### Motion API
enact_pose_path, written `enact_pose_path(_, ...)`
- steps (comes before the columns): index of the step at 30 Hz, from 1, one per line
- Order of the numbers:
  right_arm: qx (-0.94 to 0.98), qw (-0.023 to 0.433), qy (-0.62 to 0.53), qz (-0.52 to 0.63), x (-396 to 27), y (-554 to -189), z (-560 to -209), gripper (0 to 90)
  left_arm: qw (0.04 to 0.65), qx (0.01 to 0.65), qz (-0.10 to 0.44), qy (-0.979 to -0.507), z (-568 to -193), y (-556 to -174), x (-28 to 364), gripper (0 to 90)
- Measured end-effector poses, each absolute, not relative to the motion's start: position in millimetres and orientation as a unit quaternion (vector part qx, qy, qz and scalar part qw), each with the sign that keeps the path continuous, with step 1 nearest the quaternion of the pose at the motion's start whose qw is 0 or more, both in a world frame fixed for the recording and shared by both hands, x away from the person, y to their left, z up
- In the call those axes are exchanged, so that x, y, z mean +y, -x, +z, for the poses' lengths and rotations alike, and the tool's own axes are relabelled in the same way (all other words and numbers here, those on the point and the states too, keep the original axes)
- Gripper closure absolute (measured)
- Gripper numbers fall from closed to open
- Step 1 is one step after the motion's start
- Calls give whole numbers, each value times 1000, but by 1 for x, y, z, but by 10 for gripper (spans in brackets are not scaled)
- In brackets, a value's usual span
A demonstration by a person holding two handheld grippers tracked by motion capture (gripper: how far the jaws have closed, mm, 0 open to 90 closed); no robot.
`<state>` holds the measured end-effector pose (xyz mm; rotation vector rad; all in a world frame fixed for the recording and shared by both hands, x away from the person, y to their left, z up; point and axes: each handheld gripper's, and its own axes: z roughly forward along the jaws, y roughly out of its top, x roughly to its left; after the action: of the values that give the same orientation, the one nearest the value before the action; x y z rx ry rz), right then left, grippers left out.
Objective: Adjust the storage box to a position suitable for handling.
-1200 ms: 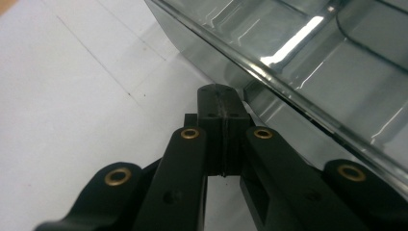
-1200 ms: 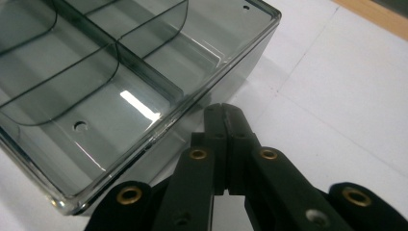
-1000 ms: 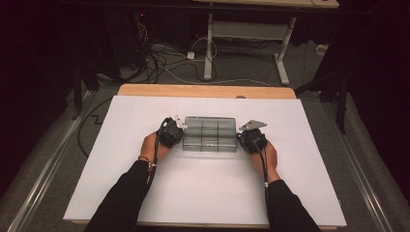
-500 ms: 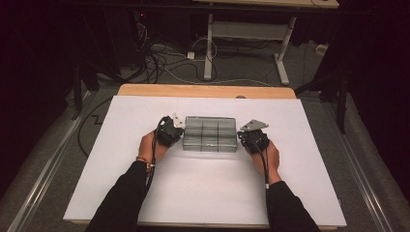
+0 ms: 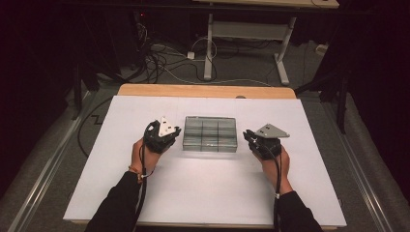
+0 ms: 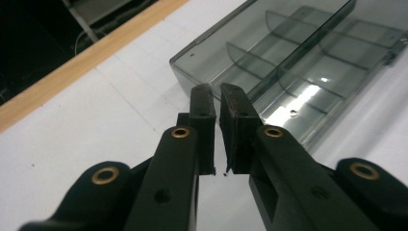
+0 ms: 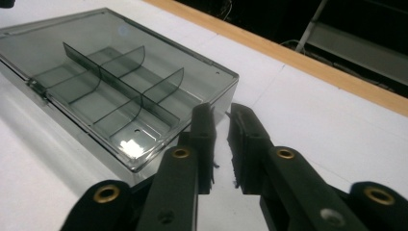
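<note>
One clear box [image 5: 210, 134], six compartments, two grippers beside it

No lettering, label, brand mark or number is showing up legibly anywhere right now; nothing is reading as text on any surface in the three views.
</note>
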<state>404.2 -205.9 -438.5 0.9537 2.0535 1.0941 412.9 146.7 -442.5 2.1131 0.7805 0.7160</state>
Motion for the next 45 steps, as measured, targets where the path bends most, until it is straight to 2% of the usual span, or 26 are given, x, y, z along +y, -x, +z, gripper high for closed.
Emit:
enact_pose_path(1,775,308,-358,419,-207,-402,-438,783,386,307,281,-823,-443,-410,147,822)
enact_pose_path(2,771,309,-352,431,-209,-395,-437,745,393,306,286,-819,-443,-407,148,784)
enact_pose_path(4,768,312,-352,435,-210,-392,-437,732,410,303,288,-810,-443,-401,150,783)
enact_pose_path(5,765,310,-344,449,-213,-387,-436,666,415,301,289,-808,-443,-399,150,738)
enact_pose_path(7,764,313,-339,451,-214,-383,-435,609,419,298,290,-807,-441,-394,150,658)
enact_pose_path(9,763,315,-335,454,-215,-381,-434,575,428,293,289,-805,-439,-389,150,657)
enact_pose_path(10,758,315,-334,464,-216,-377,-432,499,431,285,286,-807,-439,-387,150,555)
enact_pose_path(11,758,315,-334,464,-216,-377,-432,499,431,280,290,-807,-438,-384,150,555)
enact_pose_path(13,757,313,-328,471,-216,-373,-431,429,431,274,295,-807,-437,-380,151,509)
enact_pose_path(14,754,314,-321,480,-217,-370,-430,372,436,273,295,-805,-437,-379,151,435)
enact_pose_path(15,754,314,-321,480,-217,-370,-430,372,438,273,295,-804,-436,-378,152,435)
enact_pose_path(18,754,315,-314,484,-217,-365,-428,357,456,273,296,-794,-433,-374,154,306)
enact_pose_path(22,763,319,-296,479,-216,-359,-424,331,454,261,305,-795,-430,-368,153,265)
enact_pose_path(26,767,322,-280,479,-215,-353,-424,311,457,246,313,-796,-429,-361,156,265)
enact_pose_path(30,759,344,-275,479,-215,-343,-427,302,464,241,313,-793,-430,-353,161,263)
enact_pose_path(33,763,352,-270,470,-217,-337,-428,290,456,235,317,-798,-433,-347,164,219)
enact_pose_path(38,761,340,-271,482,-224,-330,-425,273,447,230,310,-807,-438,-336,169,218)
enact_pose_path(41,764,332,-269,484,-227,-327,-425,258,438,229,308,-813,-442,-330,173,182)
enact_pose_path(45,763,323,-272,490,-232,-326,-428,215,429,220,302,-822,-449,-322,174,182)
